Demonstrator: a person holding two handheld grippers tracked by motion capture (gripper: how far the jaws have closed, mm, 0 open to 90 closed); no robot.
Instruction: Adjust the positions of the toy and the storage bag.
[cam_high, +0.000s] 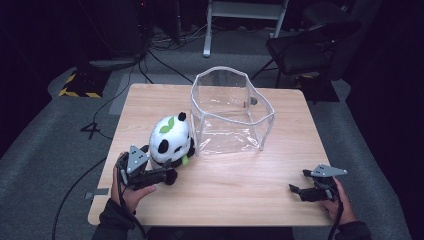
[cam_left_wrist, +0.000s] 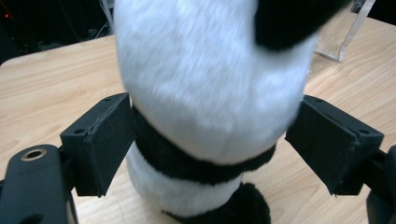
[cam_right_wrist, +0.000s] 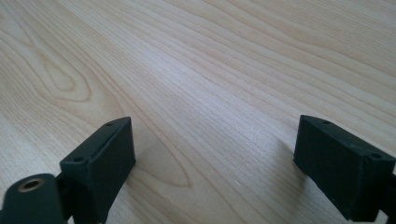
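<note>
Bare wood across the middle and right of the surface (cam_high: 235, 175), open for moving. Near the left front, plush panda (cam_high: 171, 140) upright, just beside the clear bin (cam_high: 232, 110) at its right. Left tongs (cam_high: 159, 176) level, clenched on the panda at its black band, pads (cam_left_wrist: 100, 142) pressing both sides. Right tongs (cam_high: 296, 190) low near the right front edge, released, nothing between them, pointing inward.

dim room, grey carpet (cam_high: 45, 150), dark chair (cam_high: 305, 47), floor cables (cam_high: 165, 42).
</note>
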